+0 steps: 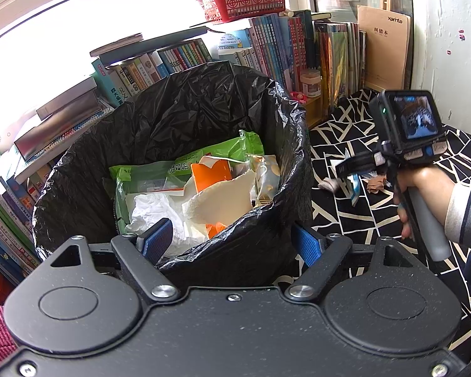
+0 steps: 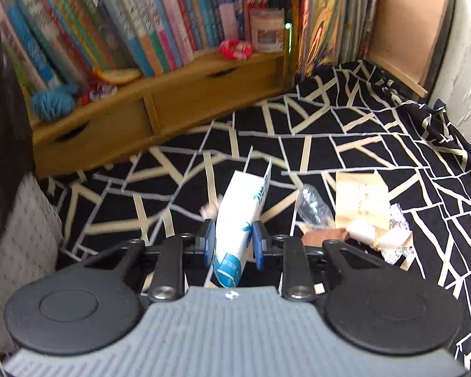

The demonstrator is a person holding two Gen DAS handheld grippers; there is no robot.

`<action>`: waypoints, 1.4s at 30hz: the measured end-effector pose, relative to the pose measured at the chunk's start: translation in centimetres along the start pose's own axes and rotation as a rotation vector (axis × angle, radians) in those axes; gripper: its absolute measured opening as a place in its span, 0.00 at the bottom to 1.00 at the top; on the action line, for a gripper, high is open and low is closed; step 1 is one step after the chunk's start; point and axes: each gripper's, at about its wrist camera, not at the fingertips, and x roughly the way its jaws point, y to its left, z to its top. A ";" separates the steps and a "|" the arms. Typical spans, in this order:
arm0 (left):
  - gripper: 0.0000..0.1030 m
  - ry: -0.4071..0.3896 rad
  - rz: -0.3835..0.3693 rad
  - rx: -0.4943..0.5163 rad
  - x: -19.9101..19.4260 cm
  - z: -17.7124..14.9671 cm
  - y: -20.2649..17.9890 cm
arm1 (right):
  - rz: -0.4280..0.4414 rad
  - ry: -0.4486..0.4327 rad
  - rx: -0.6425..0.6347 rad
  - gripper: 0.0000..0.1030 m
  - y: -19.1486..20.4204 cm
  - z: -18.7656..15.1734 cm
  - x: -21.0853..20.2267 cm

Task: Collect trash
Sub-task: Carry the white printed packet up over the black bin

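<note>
A bin lined with a black bag [image 1: 179, 119] holds green wrappers [image 1: 223, 154], an orange carton [image 1: 210, 172] and white tissue [image 1: 154, 210]. My left gripper [image 1: 232, 242] is open at the bin's near rim, with one blue pad [image 1: 155, 240] inside the bin and the other outside. My right gripper [image 2: 234, 245] is shut on a white-and-blue carton [image 2: 245, 207], held just above the black patterned cloth [image 2: 376, 132]. In the left wrist view the right gripper [image 1: 350, 172] is right of the bin, held by a hand [image 1: 424, 182]. More trash lies on the cloth: a clear wrapper [image 2: 312, 207], a beige packet [image 2: 361, 201] and foil [image 2: 397, 220].
A wooden shelf with drawers [image 2: 160, 106] carries rows of books [image 2: 141, 25], a jar [image 2: 267, 31] and a blue knitted item [image 2: 53, 100]. A red basket [image 1: 245, 0] tops the books. A white wall [image 1: 452, 47] borders the right. A grey textured surface [image 2: 22, 235] lies at the left.
</note>
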 end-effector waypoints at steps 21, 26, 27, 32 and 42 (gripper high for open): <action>0.78 0.001 0.004 0.002 0.0 0.0 -0.1 | 0.099 0.120 -0.079 0.76 1.5 -1.7 2.7; 0.78 0.000 0.004 0.003 0.0 0.0 -0.2 | 0.101 0.121 -0.140 0.82 2.6 -3.7 3.6; 0.78 0.001 0.004 0.002 0.0 0.0 -0.2 | 0.098 0.124 -0.153 0.82 2.9 -4.0 3.7; 0.78 0.000 0.006 0.003 -0.1 0.0 -0.2 | 0.090 0.115 -0.205 0.52 3.7 -4.8 3.6; 0.78 0.000 0.005 0.003 -0.1 0.0 -0.2 | 0.081 0.047 -0.146 0.34 3.6 -2.7 1.7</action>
